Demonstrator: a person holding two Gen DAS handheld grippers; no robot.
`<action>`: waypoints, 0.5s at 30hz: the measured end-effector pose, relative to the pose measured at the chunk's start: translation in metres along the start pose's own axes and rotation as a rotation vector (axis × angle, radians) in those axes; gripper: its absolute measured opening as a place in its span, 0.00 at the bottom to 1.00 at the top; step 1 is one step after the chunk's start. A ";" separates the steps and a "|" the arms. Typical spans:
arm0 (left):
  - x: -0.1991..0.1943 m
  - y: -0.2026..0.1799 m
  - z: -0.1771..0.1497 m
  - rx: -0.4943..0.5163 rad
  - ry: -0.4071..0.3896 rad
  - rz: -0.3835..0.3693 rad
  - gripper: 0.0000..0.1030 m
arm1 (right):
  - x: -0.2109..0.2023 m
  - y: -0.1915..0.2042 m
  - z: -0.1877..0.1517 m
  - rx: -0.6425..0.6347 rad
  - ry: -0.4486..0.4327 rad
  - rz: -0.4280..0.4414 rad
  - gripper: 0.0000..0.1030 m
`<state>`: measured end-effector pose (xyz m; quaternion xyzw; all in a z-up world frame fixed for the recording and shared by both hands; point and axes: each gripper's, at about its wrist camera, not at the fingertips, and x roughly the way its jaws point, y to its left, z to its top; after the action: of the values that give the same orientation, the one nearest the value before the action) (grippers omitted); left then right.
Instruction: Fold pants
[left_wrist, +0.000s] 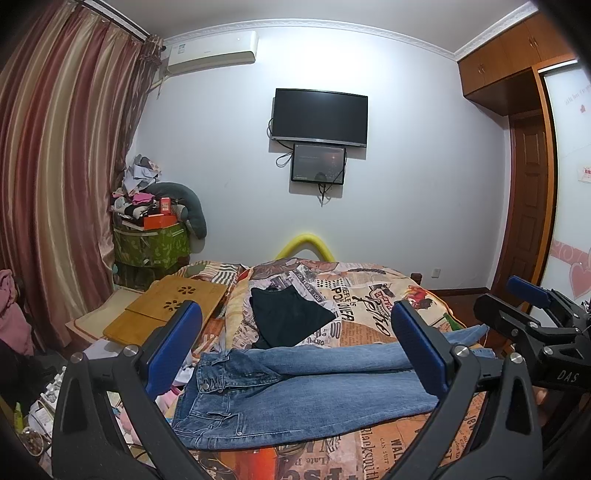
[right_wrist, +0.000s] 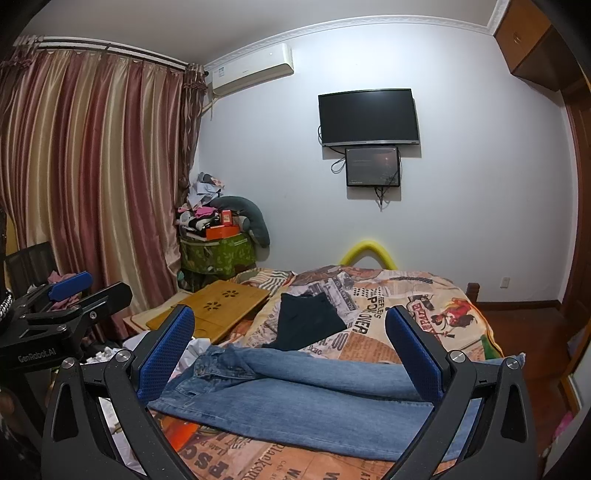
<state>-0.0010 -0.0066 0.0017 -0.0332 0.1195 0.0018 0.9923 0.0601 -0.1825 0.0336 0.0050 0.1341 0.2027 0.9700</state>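
Jeans (left_wrist: 295, 398) lie flat on bedspread (left_wrist: 369, 306) beneath both grippers' wide-spread, empty fingers (left_wrist: 171, 345).

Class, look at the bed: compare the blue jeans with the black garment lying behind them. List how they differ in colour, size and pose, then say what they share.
1. Colour: the jeans are faded blue denim; the black garment is plain black.
2. Size: the jeans stretch across the bed; the black garment looks much more compact.
3. Pose: the jeans lie full length, legs side by side; the black garment lies in a roughly square shape farther back.

Shared: both lie flat on the printed bedspread, untouched by either gripper.
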 end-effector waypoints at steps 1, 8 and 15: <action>0.000 -0.001 0.000 0.002 -0.001 0.002 1.00 | 0.000 0.000 0.000 0.000 0.000 0.000 1.00; 0.001 -0.003 -0.002 0.005 -0.003 0.002 1.00 | 0.000 -0.001 0.000 0.001 -0.001 0.001 1.00; 0.001 -0.005 -0.004 0.006 -0.005 0.002 1.00 | 0.000 -0.001 0.000 0.003 -0.002 0.001 1.00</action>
<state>-0.0012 -0.0113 -0.0021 -0.0299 0.1169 0.0027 0.9927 0.0608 -0.1830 0.0335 0.0068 0.1335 0.2029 0.9700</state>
